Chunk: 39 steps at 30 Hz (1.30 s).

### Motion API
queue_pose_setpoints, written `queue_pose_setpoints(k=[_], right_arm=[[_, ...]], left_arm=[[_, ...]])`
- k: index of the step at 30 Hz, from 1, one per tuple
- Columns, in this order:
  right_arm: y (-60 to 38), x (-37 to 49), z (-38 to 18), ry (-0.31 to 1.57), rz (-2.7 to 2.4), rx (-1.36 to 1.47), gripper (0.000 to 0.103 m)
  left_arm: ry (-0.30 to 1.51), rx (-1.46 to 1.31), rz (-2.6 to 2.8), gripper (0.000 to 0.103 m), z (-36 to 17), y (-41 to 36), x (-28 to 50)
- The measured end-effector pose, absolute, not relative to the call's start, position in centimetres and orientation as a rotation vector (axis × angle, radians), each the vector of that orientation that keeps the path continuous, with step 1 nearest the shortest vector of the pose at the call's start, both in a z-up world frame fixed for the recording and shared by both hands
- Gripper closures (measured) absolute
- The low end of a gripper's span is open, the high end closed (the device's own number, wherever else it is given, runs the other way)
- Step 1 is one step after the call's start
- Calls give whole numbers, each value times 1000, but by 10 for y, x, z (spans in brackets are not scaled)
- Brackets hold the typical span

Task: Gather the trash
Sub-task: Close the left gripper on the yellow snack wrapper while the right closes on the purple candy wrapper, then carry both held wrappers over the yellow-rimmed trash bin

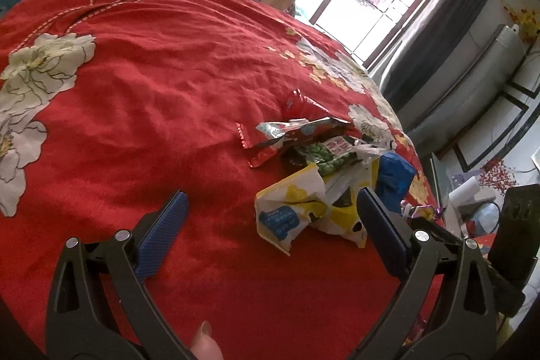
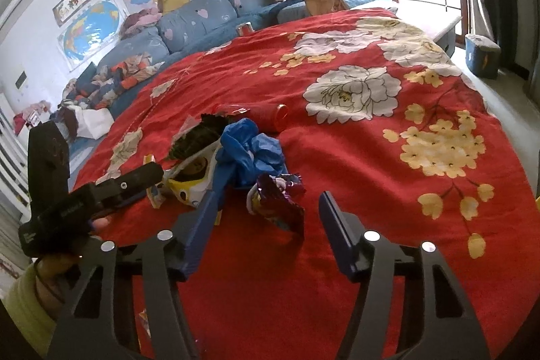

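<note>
Two grippers over a red floral bedspread [image 2: 337,157], left gripper [image 1: 270,204] fingers apart beside a crumpled yellow-white wrapper [image 1: 297,211], right gripper [image 2: 266,201] fingers apart around a purple foil wrapper [image 2: 276,201], untouched, blue plastic bag [image 2: 253,147] behind, print unreadable.

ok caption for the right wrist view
Open right gripper straddling a purple wrapper beside piled trash on a red floral bedspread.

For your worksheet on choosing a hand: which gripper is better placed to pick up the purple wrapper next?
Right. The right gripper is open with the purple wrapper between its fingers; the left gripper frames the yellow bag instead.
</note>
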State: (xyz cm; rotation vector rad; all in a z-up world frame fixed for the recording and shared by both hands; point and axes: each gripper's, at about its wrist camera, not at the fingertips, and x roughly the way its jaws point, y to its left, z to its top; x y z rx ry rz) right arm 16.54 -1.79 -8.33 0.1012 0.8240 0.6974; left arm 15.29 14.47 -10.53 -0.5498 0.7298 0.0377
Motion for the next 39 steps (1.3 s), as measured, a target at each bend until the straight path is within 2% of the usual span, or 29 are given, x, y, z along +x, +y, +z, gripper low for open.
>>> queue_pose_setpoints(k=[2, 4, 9, 12, 14, 16, 17, 31, 39], right_arm=[[-16, 166, -83, 826, 701, 101, 51], [-15, 166, -84, 830, 702, 99, 55], [-16, 168, -87, 836, 700, 106, 72], [-18, 166, -86, 829, 706, 109, 74], [-18, 165, -84, 825, 710, 108, 76], [-22, 161, -83, 823, 708, 110, 76], [-23, 160, -83, 823, 706, 112, 76], [-67, 139, -76, 829, 655, 172, 77], [-91, 132, -72, 816, 622, 212, 77]], left_arm=[[732, -550, 38, 20, -106, 144, 154], [735, -542, 33, 24, -106, 143, 155], [739, -534, 19, 40, -106, 140, 157], [735, -537, 6, 49, -106, 140, 157], [732, -537, -14, 62, -106, 138, 157], [732, -517, -14, 62, -104, 133, 155], [733, -513, -19, 68, -104, 132, 154], [735, -483, -76, 73, -87, 115, 141], [652, -416, -79, 73, -58, 97, 128]])
